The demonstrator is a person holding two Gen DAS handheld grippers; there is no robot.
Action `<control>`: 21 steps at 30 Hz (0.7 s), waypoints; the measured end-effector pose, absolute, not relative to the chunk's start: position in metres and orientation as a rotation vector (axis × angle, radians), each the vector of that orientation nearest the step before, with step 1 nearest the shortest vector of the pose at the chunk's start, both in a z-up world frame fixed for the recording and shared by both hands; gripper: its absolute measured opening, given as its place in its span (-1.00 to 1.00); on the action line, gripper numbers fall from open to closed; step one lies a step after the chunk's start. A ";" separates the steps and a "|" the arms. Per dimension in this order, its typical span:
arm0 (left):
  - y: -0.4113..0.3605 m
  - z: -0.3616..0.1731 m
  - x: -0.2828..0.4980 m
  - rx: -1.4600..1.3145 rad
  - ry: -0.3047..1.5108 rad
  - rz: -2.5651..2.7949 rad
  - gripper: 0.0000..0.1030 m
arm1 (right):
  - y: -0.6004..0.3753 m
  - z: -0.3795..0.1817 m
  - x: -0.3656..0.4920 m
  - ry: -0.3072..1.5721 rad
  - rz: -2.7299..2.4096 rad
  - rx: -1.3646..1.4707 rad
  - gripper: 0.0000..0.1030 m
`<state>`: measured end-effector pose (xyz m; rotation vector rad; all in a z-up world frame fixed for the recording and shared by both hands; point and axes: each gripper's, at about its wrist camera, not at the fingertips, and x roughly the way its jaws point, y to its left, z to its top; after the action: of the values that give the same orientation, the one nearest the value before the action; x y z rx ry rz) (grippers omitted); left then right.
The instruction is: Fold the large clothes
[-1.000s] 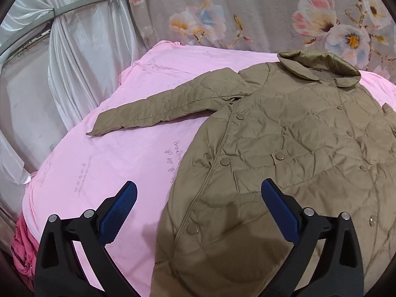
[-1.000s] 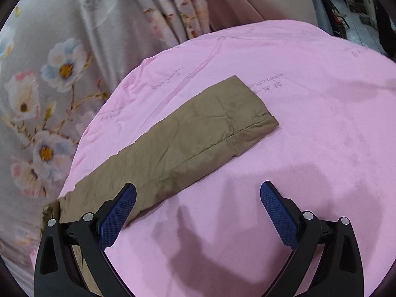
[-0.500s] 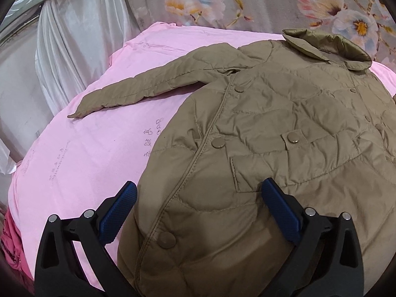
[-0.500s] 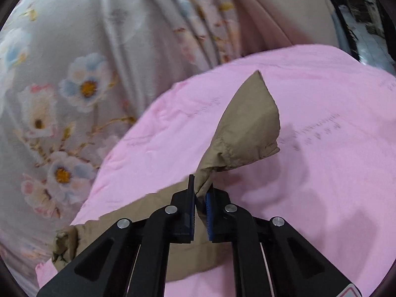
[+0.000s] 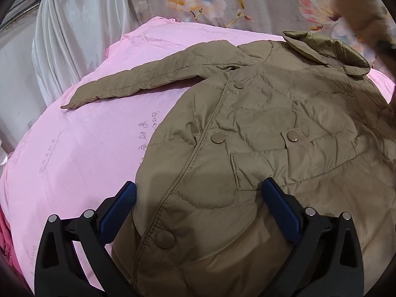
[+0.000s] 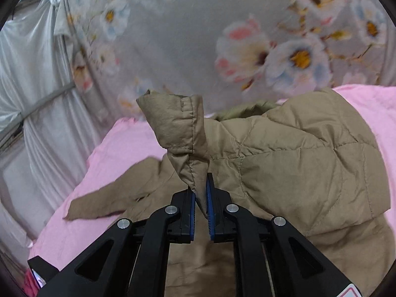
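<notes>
A tan quilted jacket (image 5: 259,148) lies front up on a pink sheet (image 5: 86,148), collar (image 5: 326,49) at the far side. Its left sleeve (image 5: 148,81) stretches out flat to the left. My left gripper (image 5: 198,198) is open just above the jacket's lower left front, empty. My right gripper (image 6: 200,195) is shut on the cuff of the right sleeve (image 6: 178,128) and holds it lifted over the jacket body (image 6: 297,153). The lifted sleeve shows blurred at the top right of the left wrist view (image 5: 358,12).
A grey floral curtain (image 6: 222,37) hangs behind the bed. White satin drapes (image 5: 64,37) hang at the left. The pink sheet's left edge (image 5: 10,173) drops off beside a darker pink cloth (image 5: 5,235).
My right gripper closed on the right sleeve's cuff, lifted it and swung it across over the jacket body. My left gripper moved in closer over the jacket's lower front and stayed open.
</notes>
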<state>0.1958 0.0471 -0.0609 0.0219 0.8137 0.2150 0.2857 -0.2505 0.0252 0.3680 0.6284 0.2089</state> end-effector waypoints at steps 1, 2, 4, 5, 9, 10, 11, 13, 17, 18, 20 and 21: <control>0.048 -0.061 0.196 0.016 0.815 0.212 0.91 | -0.235 0.015 0.291 0.666 0.237 0.364 -0.68; 0.049 -0.061 0.196 0.010 0.816 0.208 0.91 | -0.224 0.009 0.292 0.691 0.254 0.356 -0.50; 0.052 -0.062 0.196 -0.015 0.822 0.191 0.91 | -0.215 0.008 0.287 0.689 0.266 0.358 0.05; 0.054 -0.063 0.196 -0.031 0.825 0.181 0.91 | -0.219 0.012 0.280 0.658 0.269 0.375 0.32; 0.061 -0.060 0.198 -0.090 0.843 0.139 0.91 | -0.230 0.020 0.248 0.584 0.217 0.418 0.45; 0.063 -0.055 0.198 -0.118 0.851 0.111 0.91 | -0.241 0.020 0.242 0.583 0.190 0.433 0.45; 0.066 -0.050 0.199 -0.152 0.856 0.084 0.91 | -0.251 0.018 0.236 0.580 0.157 0.447 0.45; 0.072 -0.035 0.205 -0.259 0.861 0.037 0.91 | -0.275 0.014 0.224 0.581 0.091 0.471 0.45; 0.073 -0.024 0.240 -0.403 0.923 0.000 0.91 | -0.336 -0.010 0.210 0.608 -0.064 0.588 0.45; 0.070 -0.024 0.249 -0.416 0.936 0.005 0.91 | -0.350 -0.015 0.209 0.611 -0.094 0.619 0.45; 0.065 -0.022 0.262 -0.463 0.944 -0.029 0.91 | -0.374 -0.025 0.208 0.618 -0.145 0.677 0.45; 0.061 -0.021 0.265 -0.488 0.949 -0.038 0.91 | -0.387 -0.031 0.209 0.625 -0.166 0.705 0.45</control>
<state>0.2649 0.0614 -0.0206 -0.4882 0.9492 -0.0378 0.2092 -0.3869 -0.0306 0.7050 0.6245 -0.1658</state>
